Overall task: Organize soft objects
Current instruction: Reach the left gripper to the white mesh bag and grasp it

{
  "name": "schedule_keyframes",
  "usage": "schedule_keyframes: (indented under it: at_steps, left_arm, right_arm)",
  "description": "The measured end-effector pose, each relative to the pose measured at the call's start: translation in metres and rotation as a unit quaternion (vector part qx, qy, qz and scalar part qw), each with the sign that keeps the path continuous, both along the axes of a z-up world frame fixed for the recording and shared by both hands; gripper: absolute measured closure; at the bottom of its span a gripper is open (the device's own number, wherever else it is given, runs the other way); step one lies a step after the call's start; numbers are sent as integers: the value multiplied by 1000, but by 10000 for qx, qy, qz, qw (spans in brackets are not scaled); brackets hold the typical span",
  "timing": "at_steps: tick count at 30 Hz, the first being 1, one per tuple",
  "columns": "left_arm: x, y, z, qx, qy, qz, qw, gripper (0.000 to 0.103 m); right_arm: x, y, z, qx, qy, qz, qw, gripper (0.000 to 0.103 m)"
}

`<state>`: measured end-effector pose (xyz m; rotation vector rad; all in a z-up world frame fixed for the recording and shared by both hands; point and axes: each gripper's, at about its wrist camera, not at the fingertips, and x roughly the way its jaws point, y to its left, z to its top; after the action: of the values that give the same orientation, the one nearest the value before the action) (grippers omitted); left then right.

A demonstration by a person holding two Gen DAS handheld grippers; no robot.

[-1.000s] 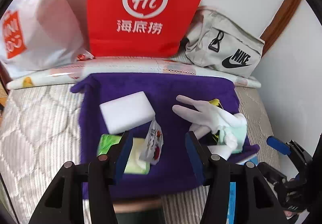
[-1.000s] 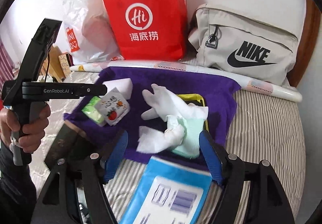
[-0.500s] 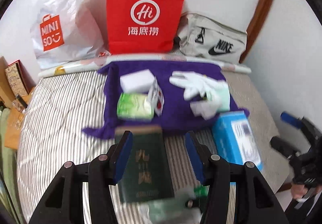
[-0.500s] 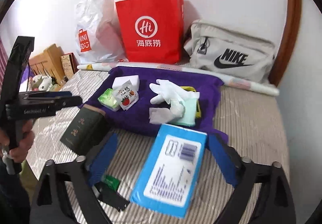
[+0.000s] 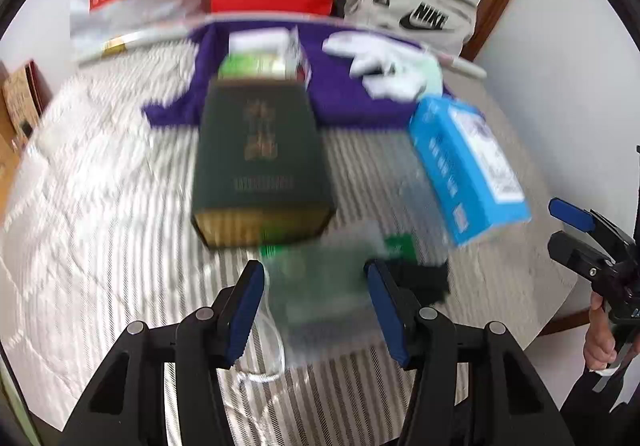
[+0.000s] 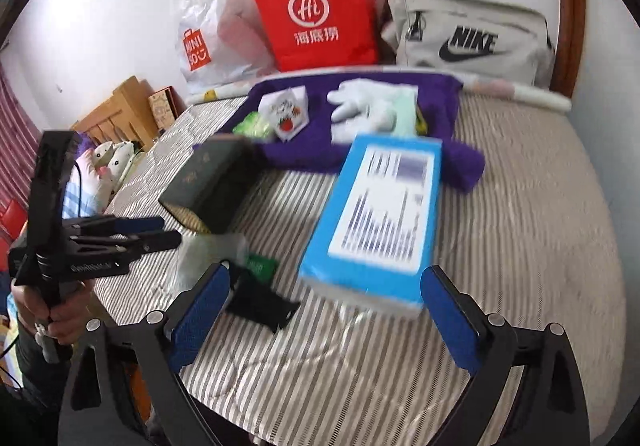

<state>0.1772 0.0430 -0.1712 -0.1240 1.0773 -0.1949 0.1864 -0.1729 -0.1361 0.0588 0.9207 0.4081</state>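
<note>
On the striped bed a purple towel [image 6: 424,93] lies spread and rumpled, carrying the soft things — a white glove [image 6: 360,105] flat over a pale green cloth [image 6: 404,113], a green tissue pack [image 6: 252,124] and a small white printed packet [image 6: 286,113] propped beside a white sponge [image 5: 256,41].
</note>
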Motion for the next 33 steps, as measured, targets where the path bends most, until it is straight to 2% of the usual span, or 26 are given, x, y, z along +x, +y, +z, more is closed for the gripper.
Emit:
schedule_keyframes:
  at_steps: [5, 8, 10, 12, 13, 17, 20, 22, 25, 27, 28, 30, 33]
  left_arm:
    - [-6, -2, -23, -112, 127, -88, 9998, 51]
    - [-6, -6, -33, -115, 163, -95, 9998, 50]
    - [-7, -9, -34, -186, 101, -156, 9997, 41]
    - [-8, -13, -34, -287, 86, -212, 9993, 25]
    - [-8, -15, -35, -264, 76, -219, 9994, 24]
    - [-6, -35, -37, 170, -3, -289, 9994, 8]
    - [-5, -48, -40, 636, -84, -247, 9976, 9]
    - [-5, -51, -41, 755, -115, -206, 9969, 9]
    - [-7, -49, -39, 863, -180, -182, 9959, 17]
    - [-9, -42, -36, 816, -223, -134, 9963, 36]
    - [-10, -37, -34, 745, -234, -110, 9969, 41]
    - [-9, -26, -31, 630, -205, -57, 9978, 63]
    - [-8, -7, -30, 261, -119, -23, 9996, 75]
  right_arm:
    - [-11, 9, -26, -92, 238, 74, 9996, 15]
    - [-14, 14, -37, -126, 343, 143, 9992, 15]
    - [-17, 16, -40, -135, 287, 192, 9993, 15]
    - [-20, 16, -41, -175, 189, 209, 9995, 15]
    - [-21, 16, -41, -175, 177, 224, 9994, 15]
    - [-27, 13, -40, -25, 141, 300, 9994, 15]
    - [-28, 10, -38, 35, 113, 290, 9995, 15]
    - [-30, 8, -37, 78, 77, 273, 9996, 15]
    - [-29, 5, -39, 107, 114, 244, 9996, 15]
    - [-27, 6, -41, 129, 173, 251, 9995, 15]
    - [-26, 7, -42, 132, 191, 263, 9994, 15]
    - [-25, 11, -42, 118, 202, 285, 9993, 15]
    - [-24, 18, -43, 71, 209, 358, 9991, 15]
